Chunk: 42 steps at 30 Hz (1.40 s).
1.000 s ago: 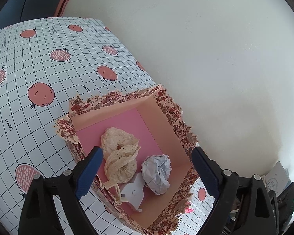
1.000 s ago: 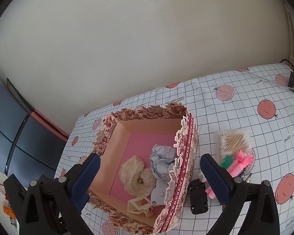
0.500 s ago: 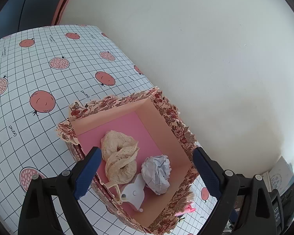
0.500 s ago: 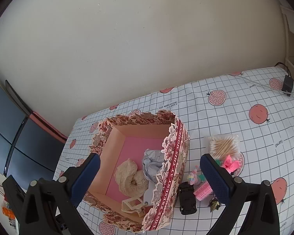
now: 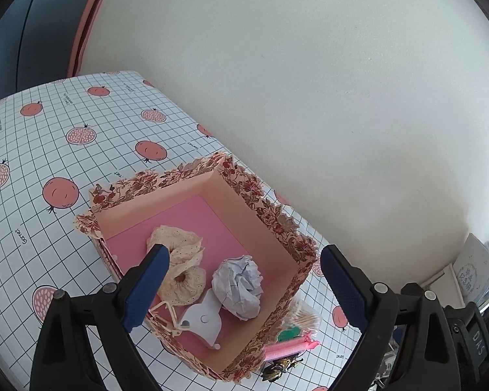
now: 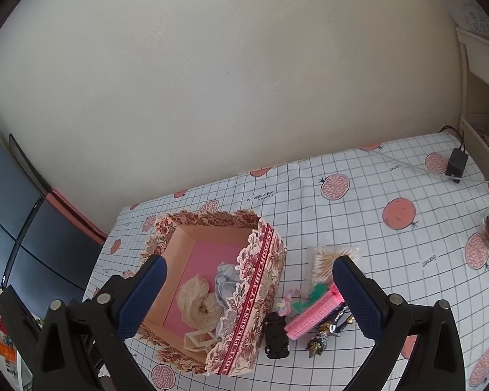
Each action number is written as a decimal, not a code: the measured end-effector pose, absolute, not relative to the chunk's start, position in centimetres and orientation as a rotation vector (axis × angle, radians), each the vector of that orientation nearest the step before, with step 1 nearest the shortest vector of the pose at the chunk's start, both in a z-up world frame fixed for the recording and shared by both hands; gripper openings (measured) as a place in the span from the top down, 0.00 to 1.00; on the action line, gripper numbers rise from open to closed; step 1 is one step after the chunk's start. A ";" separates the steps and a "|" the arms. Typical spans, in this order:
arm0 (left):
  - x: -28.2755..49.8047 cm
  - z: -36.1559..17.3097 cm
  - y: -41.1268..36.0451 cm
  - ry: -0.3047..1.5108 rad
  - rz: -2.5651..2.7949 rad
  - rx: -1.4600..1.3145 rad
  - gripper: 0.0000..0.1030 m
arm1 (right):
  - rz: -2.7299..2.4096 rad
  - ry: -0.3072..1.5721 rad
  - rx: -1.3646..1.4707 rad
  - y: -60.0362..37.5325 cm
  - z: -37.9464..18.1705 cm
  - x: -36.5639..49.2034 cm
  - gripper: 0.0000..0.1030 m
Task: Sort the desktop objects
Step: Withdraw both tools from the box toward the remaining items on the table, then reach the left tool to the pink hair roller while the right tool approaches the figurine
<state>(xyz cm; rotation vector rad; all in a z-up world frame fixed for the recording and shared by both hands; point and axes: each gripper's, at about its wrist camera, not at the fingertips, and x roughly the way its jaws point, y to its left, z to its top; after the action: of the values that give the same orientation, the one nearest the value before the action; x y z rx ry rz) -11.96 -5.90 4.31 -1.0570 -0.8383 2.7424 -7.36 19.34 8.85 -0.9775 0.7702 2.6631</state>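
Pomegranate-print tablecloth (image 6: 358, 202) lies under both empty, wide-spread grippers, left gripper (image 5: 244, 285) and right gripper (image 6: 249, 296), hovering over the floral box (image 6: 260, 293); loose clutter at its 3 o'clock, like the pink comb (image 6: 311, 316), risks scattering from a careless descent.

We cannot read the small print on the pomegranate-patterned grid tablecloth (image 6: 358, 221). The floral cardboard box's wall (image 6: 254, 296) hides part of the crumpled white paper ball (image 6: 226, 277) from the right wrist.
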 end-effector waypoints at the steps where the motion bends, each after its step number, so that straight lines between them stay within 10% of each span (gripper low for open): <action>1: -11.8 4.6 -5.6 -0.826 2.752 -1.045 0.09 | 2.671 0.750 -0.960 19.7 9.4 -6.9 0.00; 42: -8.6 -0.1 12.7 -0.196 2.580 -1.149 0.09 | 2.486 0.737 -1.142 33.2 5.2 -0.1 0.00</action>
<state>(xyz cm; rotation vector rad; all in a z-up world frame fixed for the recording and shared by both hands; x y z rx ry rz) -8.60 12.70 -0.08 -1.1490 -0.1964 2.5799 -0.08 33.20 5.16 -1.1420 0.7370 2.4861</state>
